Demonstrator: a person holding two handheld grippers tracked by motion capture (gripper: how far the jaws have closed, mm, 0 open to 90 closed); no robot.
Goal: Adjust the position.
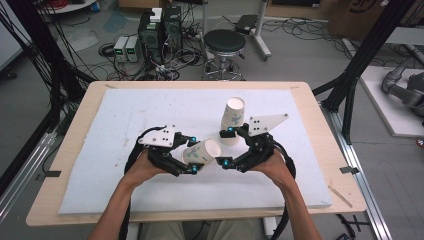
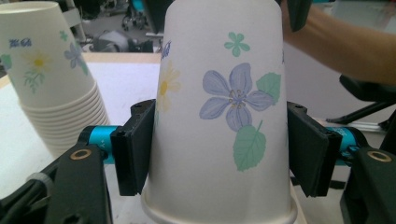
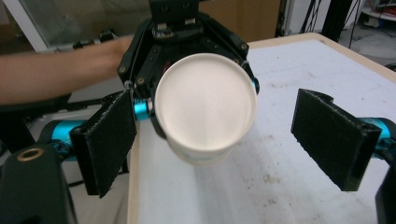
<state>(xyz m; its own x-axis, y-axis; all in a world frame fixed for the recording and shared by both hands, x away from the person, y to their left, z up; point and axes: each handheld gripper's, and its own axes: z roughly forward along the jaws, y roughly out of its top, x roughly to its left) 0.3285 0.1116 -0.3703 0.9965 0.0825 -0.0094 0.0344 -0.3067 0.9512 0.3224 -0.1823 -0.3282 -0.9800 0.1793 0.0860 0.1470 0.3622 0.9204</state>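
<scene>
A: Left tool (image 1: 194, 154) first. Its two black pads are pressed on either flank of a flowered paper cup (image 1: 202, 153), one pad on each side of the wall, a firm hold.

B: And the left tool view agrees: the cup (image 2: 219, 116) sits squarely between the pads, the blue flower and green leaves facing the camera, the rolled rim nearest the lens.

A: Which way is it pointing? From the high view the cup lies on its side in the air, long axis running left to right across the counter, closed base aimed right at the other hand, the rim end back inside the left tool.

B: Right tool (image 1: 226, 147), then. Jaws spread wide, nothing pinched. In the right tool view the two pads stand well apart, and the cup's round white base (image 3: 205, 108) faces the lens between them, touching neither.

A: So the base sits near the mouth of the right tool, in the gap, with clear space on both sides.

B: Moving outward: just beyond the right tool, on the far side, stands a stack of matching cups (image 1: 232, 120), upside down and leaning a little. It shows in the left tool view too, off to the left (image 2: 51, 79), the rims nested one below another.

A: All of it over the white pad (image 1: 125, 150) on the wooden counter (image 1: 310, 150). Past the far edge, a black stool (image 1: 225, 42) on the floor.
</scene>
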